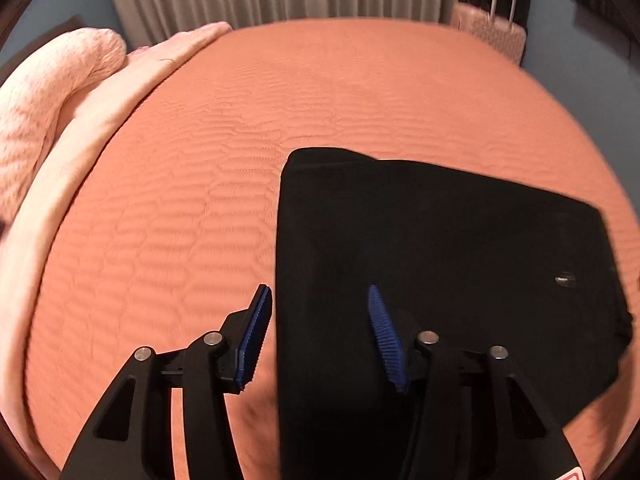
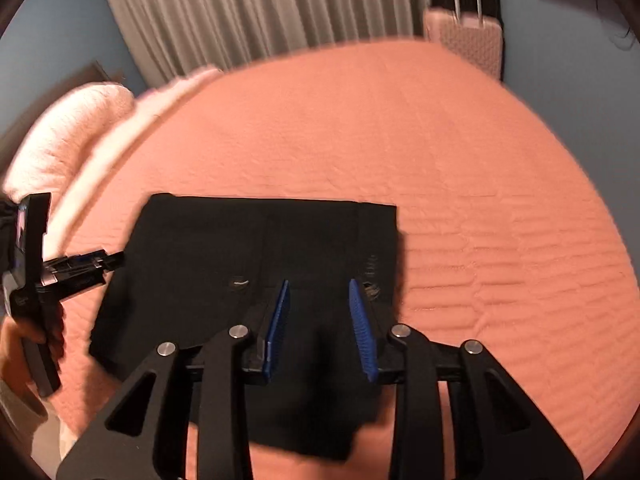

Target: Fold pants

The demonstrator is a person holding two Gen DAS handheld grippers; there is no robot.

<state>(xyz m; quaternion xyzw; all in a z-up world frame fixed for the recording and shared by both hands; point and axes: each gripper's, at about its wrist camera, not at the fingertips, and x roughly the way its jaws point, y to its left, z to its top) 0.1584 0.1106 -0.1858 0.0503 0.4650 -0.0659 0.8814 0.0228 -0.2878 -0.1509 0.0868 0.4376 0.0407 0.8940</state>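
Item count: one pair of black pants [image 2: 256, 264], folded; two hand-held grippers, left [image 1: 316, 292] and right [image 2: 318, 286]; one bed [image 1: 320, 100]; one pink suitcase [image 2: 466, 40]; one pillow [image 1: 52, 80].

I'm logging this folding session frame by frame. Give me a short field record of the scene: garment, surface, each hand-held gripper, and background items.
garment: black pants, folded into a compact block, lying flat
surface: orange quilted bedspread
left hand-held gripper: open, above the pants' left edge, holding nothing
right hand-held gripper: open, above the pants' near side, holding nothing
button: one shows on the pants
background: pink suitcase, grey curtain, pink knit blanket at the bed's left
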